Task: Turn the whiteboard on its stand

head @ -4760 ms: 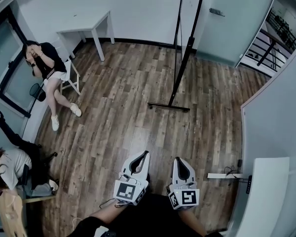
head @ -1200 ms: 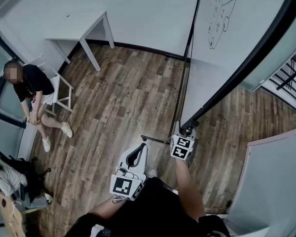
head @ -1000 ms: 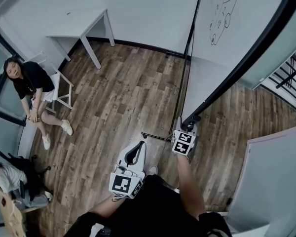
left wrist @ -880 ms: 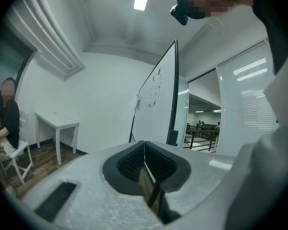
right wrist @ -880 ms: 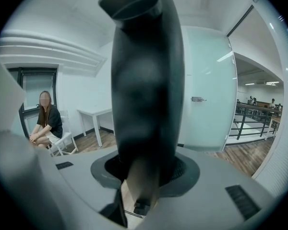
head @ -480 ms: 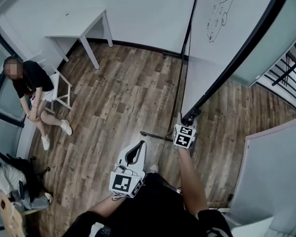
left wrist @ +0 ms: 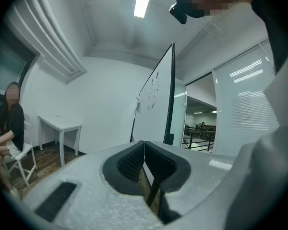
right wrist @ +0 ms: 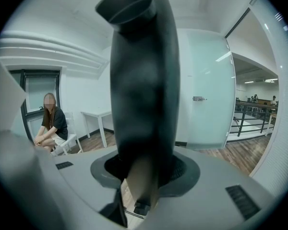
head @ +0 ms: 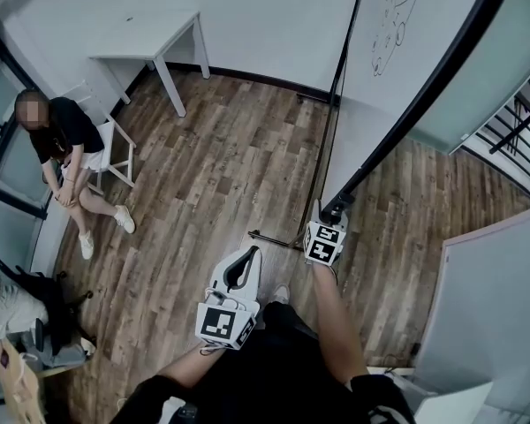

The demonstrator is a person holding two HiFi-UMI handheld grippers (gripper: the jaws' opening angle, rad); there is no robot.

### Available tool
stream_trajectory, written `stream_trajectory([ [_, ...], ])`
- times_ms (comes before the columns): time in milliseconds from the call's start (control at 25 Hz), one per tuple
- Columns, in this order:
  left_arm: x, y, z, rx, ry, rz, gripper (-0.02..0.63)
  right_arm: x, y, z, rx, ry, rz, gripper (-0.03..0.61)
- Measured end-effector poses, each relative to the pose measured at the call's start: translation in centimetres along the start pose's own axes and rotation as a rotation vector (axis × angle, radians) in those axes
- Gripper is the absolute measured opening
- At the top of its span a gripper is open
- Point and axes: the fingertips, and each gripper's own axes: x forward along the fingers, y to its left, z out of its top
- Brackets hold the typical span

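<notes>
The whiteboard (head: pixel 384 34), white with a marker drawing near its top, hangs in a black frame (head: pixel 424 91) on a black stand (head: pixel 334 104). My right gripper (head: pixel 335 214) is shut on the frame's lower edge. In the right gripper view that black frame bar (right wrist: pixel 143 75) fills the gap between the pads of the right gripper (right wrist: pixel 144 174). My left gripper (head: pixel 250 256) is shut on nothing and held close to my body. In the left gripper view the left gripper (left wrist: pixel 144 147) points level at the whiteboard (left wrist: pixel 156 104), seen nearly edge-on.
The stand's black foot bar (head: pixel 274 238) lies on the wood floor just ahead of me. A person sits on a white chair (head: pixel 115 144) at the left, near a white table (head: pixel 150 53). A stair railing (head: pixel 521 126) and a pale panel (head: pixel 486 299) stand on the right.
Several seconds ago both grippers hung empty far from the board. Over the last second my right gripper kept its hold on the frame and slid slightly sideways with it; the left drifted along.
</notes>
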Motion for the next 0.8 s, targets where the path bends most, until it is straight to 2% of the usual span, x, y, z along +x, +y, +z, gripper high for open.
stream_trajectory([
  [360, -5.8, 0.3, -0.7, -0.002, -0.012, -0.009, 0.017, -4.8, 2.3, -2.8, 0.005, -0.004, -0.006, 0.156],
  [800, -13.5, 0.6, -1.9, 0.007, -0.019, -0.065, 0.017, -12.5, 6.2, -6.8, -0.006, -0.041, -0.004, 0.156],
])
